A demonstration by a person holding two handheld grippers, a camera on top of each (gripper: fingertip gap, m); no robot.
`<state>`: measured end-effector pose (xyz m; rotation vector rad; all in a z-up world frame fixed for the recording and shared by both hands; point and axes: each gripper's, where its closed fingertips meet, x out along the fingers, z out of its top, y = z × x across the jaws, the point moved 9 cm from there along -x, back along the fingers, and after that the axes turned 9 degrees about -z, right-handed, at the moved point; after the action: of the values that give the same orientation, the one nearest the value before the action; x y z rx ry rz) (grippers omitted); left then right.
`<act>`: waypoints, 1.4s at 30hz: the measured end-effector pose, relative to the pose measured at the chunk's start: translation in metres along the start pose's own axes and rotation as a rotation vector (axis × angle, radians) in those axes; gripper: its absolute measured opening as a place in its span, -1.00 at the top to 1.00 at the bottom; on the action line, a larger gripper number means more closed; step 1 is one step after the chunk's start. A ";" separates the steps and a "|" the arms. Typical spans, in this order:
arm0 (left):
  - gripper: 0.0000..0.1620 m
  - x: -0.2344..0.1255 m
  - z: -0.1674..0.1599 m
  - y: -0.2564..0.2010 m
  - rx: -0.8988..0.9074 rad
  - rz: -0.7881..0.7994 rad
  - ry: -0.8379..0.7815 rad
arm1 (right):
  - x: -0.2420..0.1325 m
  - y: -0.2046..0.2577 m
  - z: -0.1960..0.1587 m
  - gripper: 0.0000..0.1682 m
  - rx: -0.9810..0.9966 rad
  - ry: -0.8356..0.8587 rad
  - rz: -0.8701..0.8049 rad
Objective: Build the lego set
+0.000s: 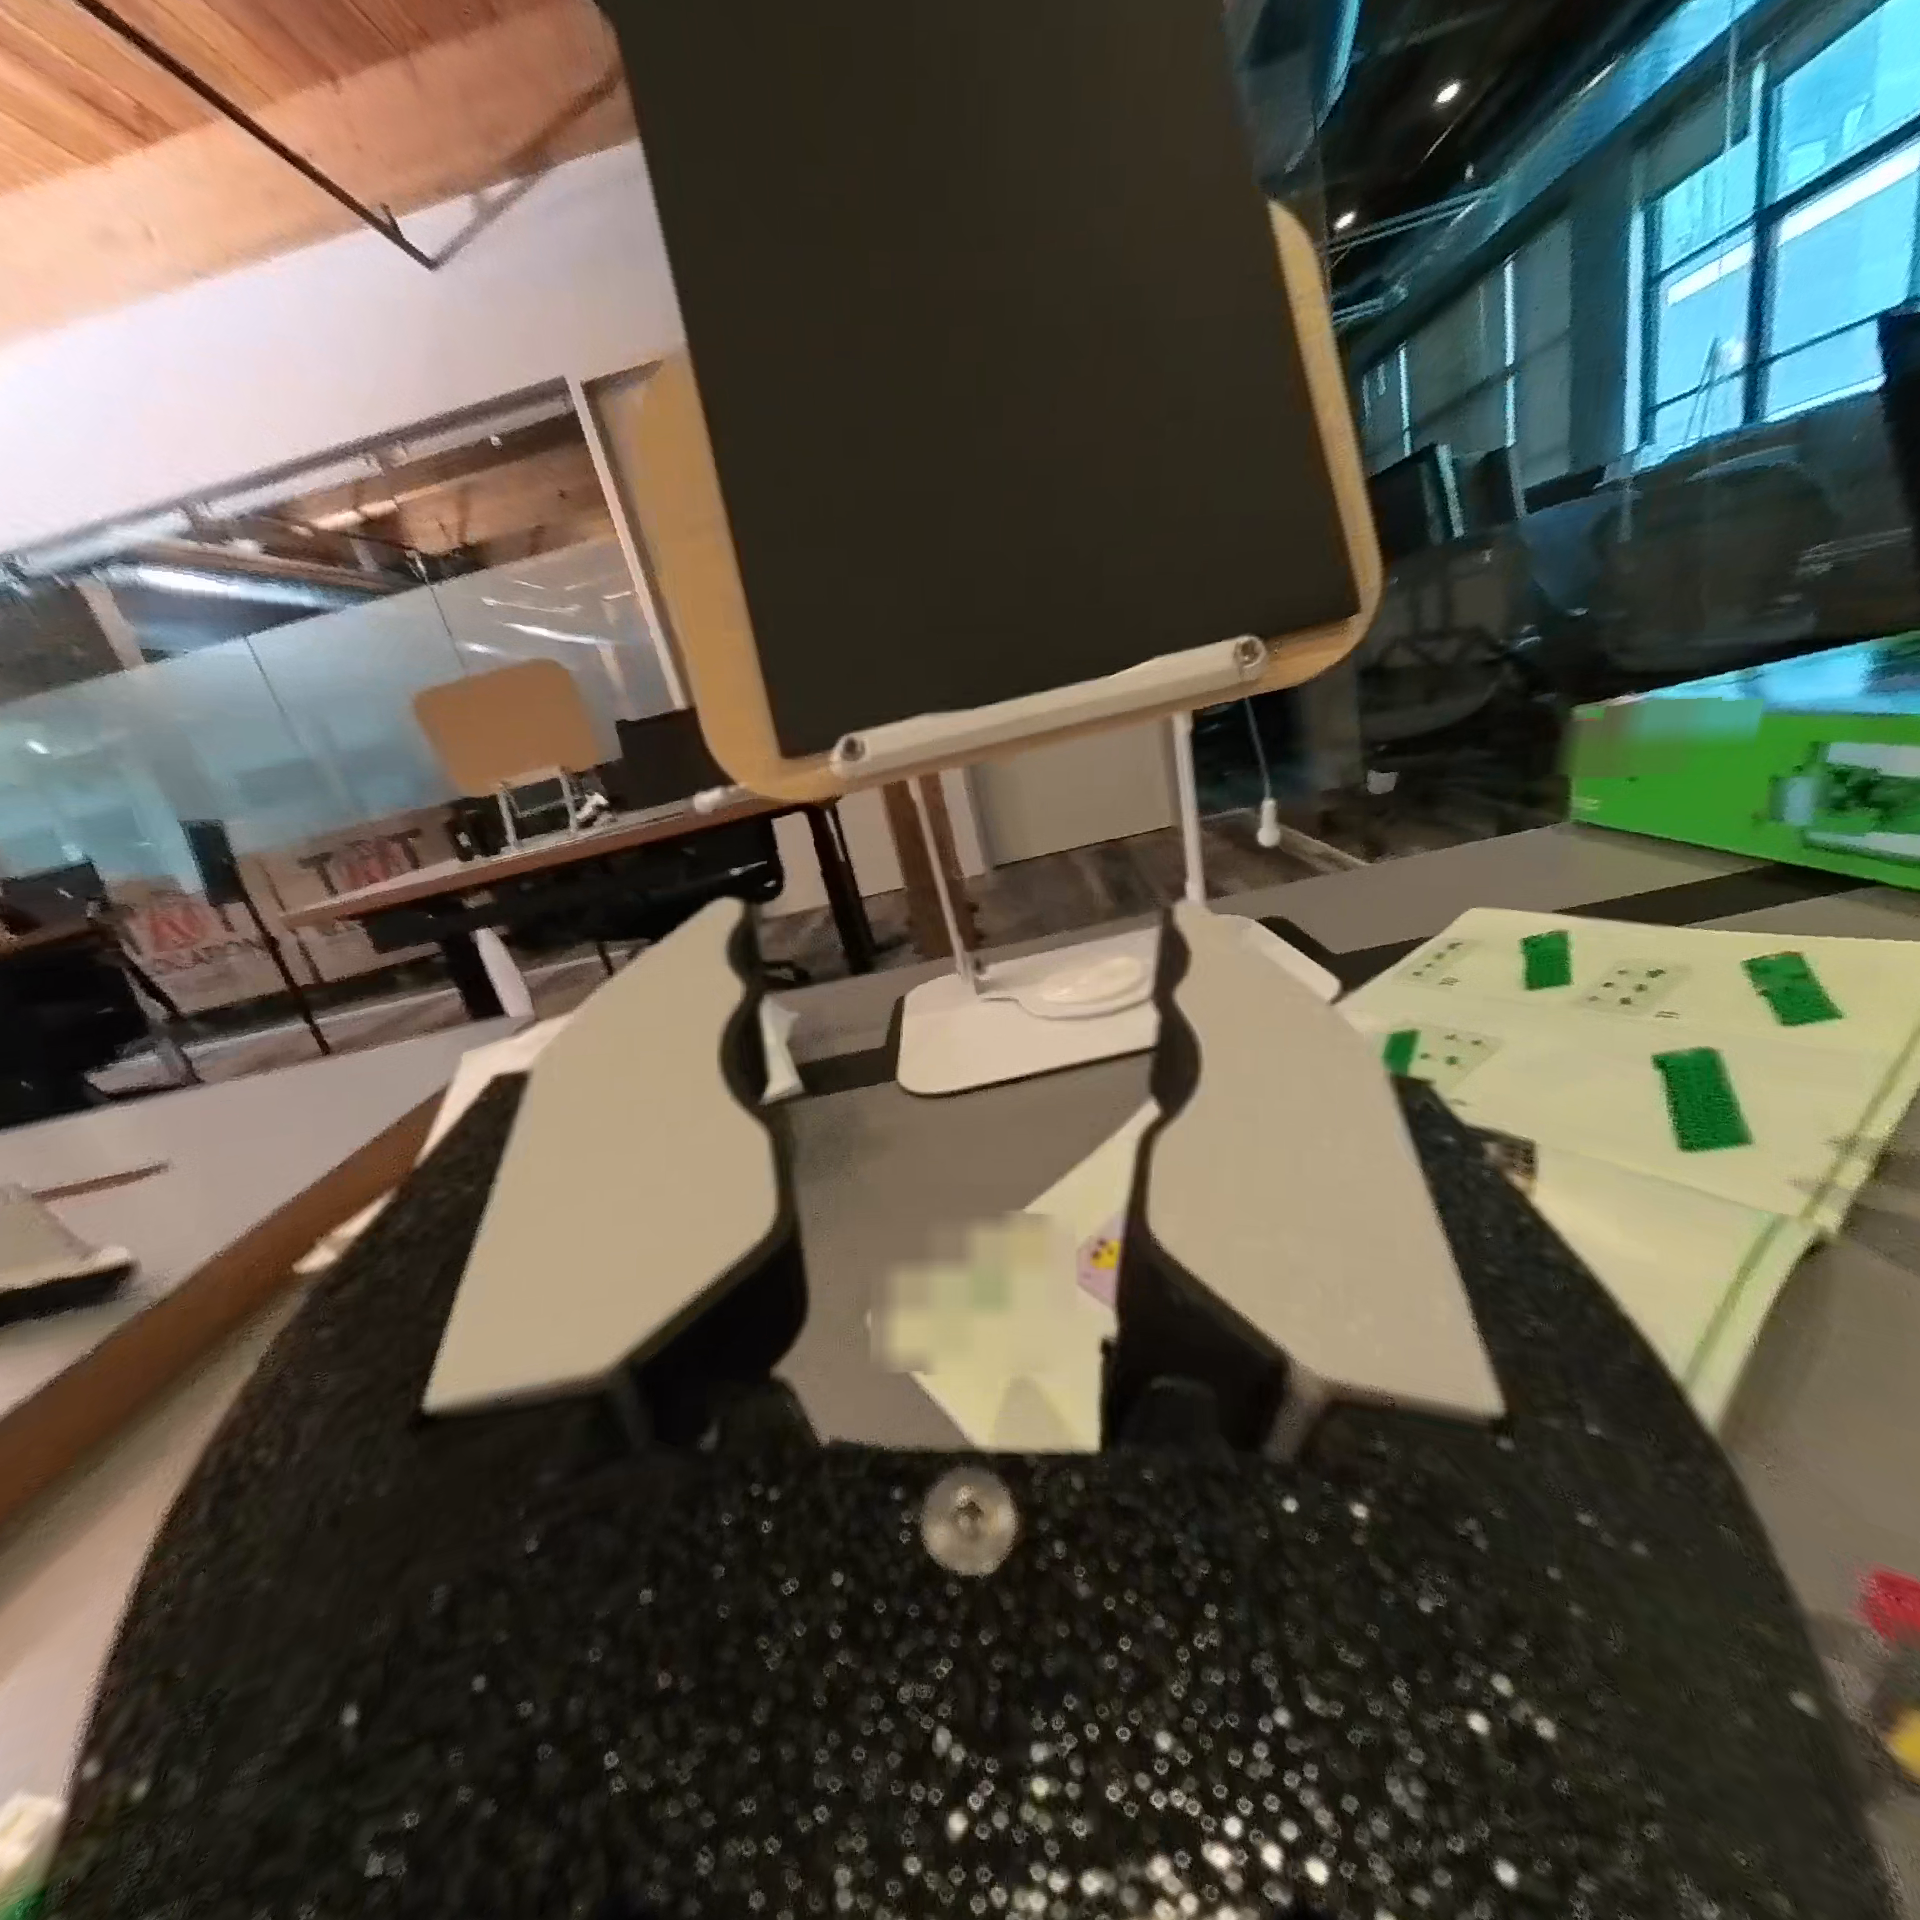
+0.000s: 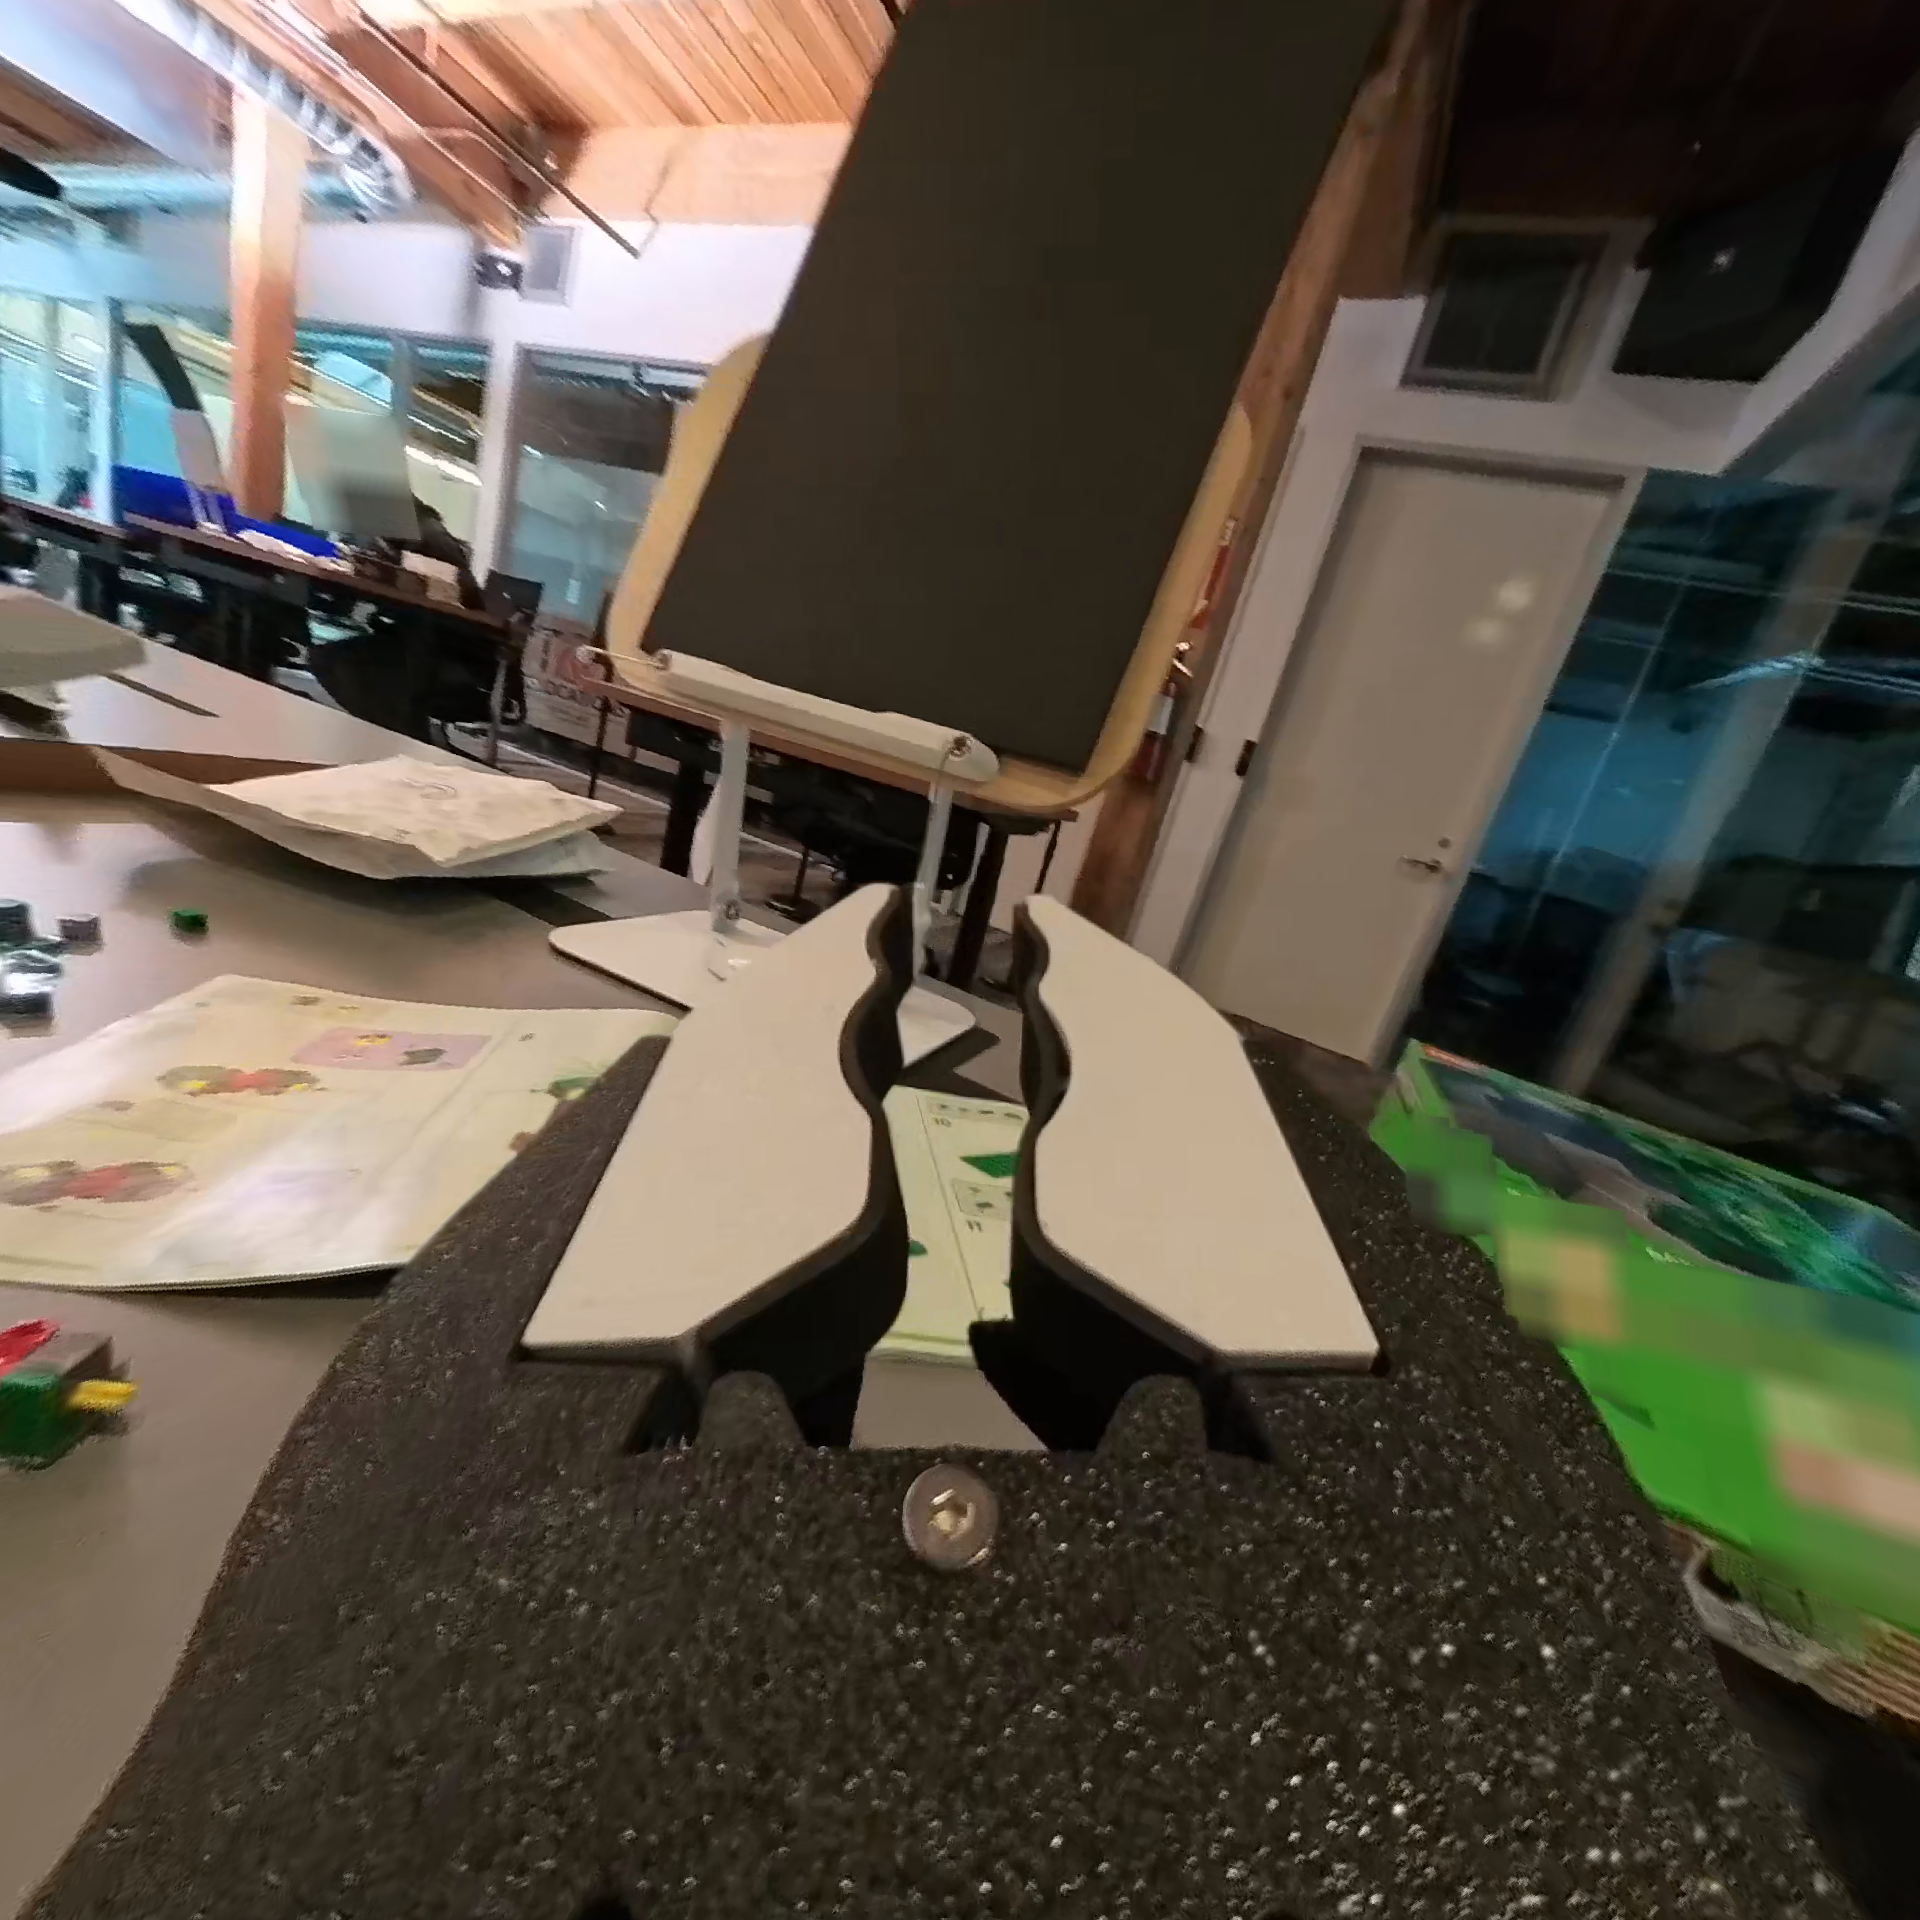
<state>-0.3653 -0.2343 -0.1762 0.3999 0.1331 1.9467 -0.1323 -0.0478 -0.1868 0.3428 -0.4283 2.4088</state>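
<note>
My left gripper is open and empty, held above the grey table with its fingers pointing at the stand's base. My right gripper is open with a narrower gap and empty. An open instruction booklet lies to the right of the left gripper, and it also shows under and left of the right gripper. A small part-built model of red, green and yellow bricks sits at the left edge of the right wrist view. Loose small bricks lie farther back on the left.
A dark panel on a white stand rises just ahead of both grippers; it also shows in the right wrist view. A green box lies at the right over a woven basket. Paper bags lie at the back left.
</note>
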 end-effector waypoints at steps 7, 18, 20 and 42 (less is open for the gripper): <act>-0.08 -0.050 0.004 0.003 0.050 0.011 -0.073 | -0.009 0.007 0.005 0.79 0.042 -0.012 0.101; 0.37 -0.058 0.003 -0.005 -0.034 -0.085 -0.092 | -0.010 0.014 0.004 0.97 0.034 0.031 0.153; 0.38 -0.059 0.002 -0.003 -0.060 -0.110 -0.093 | -0.009 0.019 0.004 1.00 0.041 0.042 0.192; 0.73 -0.058 0.010 -0.052 -0.008 -0.247 -0.046 | -0.002 0.029 -0.004 1.00 0.100 0.071 0.382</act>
<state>-0.2959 -0.2668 -0.1941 0.4033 0.1386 1.6938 -0.1504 -0.0685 -0.1968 0.2333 -0.3679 2.8121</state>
